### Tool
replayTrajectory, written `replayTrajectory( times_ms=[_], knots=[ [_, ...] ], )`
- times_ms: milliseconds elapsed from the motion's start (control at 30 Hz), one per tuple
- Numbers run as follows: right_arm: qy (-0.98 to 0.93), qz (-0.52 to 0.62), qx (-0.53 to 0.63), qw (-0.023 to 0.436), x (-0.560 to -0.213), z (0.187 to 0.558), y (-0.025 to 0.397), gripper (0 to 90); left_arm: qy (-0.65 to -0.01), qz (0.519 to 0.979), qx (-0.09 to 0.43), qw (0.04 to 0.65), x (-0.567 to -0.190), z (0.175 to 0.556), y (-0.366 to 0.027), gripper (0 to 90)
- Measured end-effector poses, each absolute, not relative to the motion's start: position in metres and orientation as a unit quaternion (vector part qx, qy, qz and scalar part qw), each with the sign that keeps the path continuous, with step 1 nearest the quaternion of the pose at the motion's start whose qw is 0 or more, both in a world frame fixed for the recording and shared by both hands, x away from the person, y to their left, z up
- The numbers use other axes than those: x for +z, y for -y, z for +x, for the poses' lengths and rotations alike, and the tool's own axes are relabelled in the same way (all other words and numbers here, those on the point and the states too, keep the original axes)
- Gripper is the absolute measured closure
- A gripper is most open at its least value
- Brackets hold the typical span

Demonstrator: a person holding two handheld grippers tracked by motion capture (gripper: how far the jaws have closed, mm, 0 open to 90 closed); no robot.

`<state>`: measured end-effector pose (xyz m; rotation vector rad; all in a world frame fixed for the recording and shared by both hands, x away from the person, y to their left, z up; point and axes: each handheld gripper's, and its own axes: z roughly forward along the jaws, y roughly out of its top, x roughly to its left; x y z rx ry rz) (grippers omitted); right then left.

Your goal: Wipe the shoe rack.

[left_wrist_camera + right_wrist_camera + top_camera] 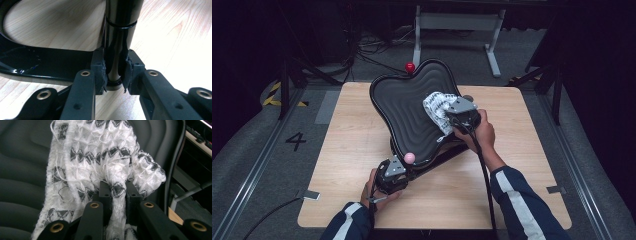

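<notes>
The black tray (404, 107), a wavy-edged ribbed panel, stands tilted on its stand at the middle of the wooden table (342, 150); the white-and-black cloth (437, 110) lies pressed against the tray's ribbed face near its right edge, bunched in the right gripper (461, 116), whose jaws pinch a thick fold of it, seen plainly in the right gripper view (117, 195); the left gripper (392, 175) sits below the tray's near corner, its jaws clamped on a glossy black post (117, 50) of the tray's stand, with a curved black base bar (37, 60) to one side; the cloth looks soft, light and loosely knit, with stray threads that could snag, so a deep pinch on a bunched fold suits it best; the tray seems stiff and smooth, probably slippery, and likely to tip unless the post is held; a pink ball (409, 158) sits at the tray's lower edge and a red ball (410, 66) at its top edge, perhaps knobs on the rim, though the view is too small to be sure; both sit clear of the cloth.
</notes>
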<state>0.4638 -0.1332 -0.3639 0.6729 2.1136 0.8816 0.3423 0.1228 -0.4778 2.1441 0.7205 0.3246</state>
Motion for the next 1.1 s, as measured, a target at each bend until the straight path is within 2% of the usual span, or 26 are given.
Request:
replayTrajectory(
  times_ms=[233,467,633,1100],
  knots=[
    [-0.814,0.298,0.346,0.360,-0.367,0.473,0.158,80.3,-0.284,0.855,0.131,0.413,-0.477,0.343,-0.123,73.3],
    [-0.811,0.304,0.347,0.361,-0.367,0.473,0.160,80.4,-0.288,0.854,0.127,0.414,-0.478,0.342,-0.123,73.3],
    [-0.815,0.289,0.355,0.357,-0.366,0.468,0.151,80.3,-0.288,0.853,0.127,0.417,-0.478,0.342,-0.123,73.3],
    [-0.838,0.194,0.381,0.339,-0.364,0.433,0.084,80.3,-0.288,0.854,0.127,0.414,-0.478,0.342,-0.123,73.3]
  ],
)
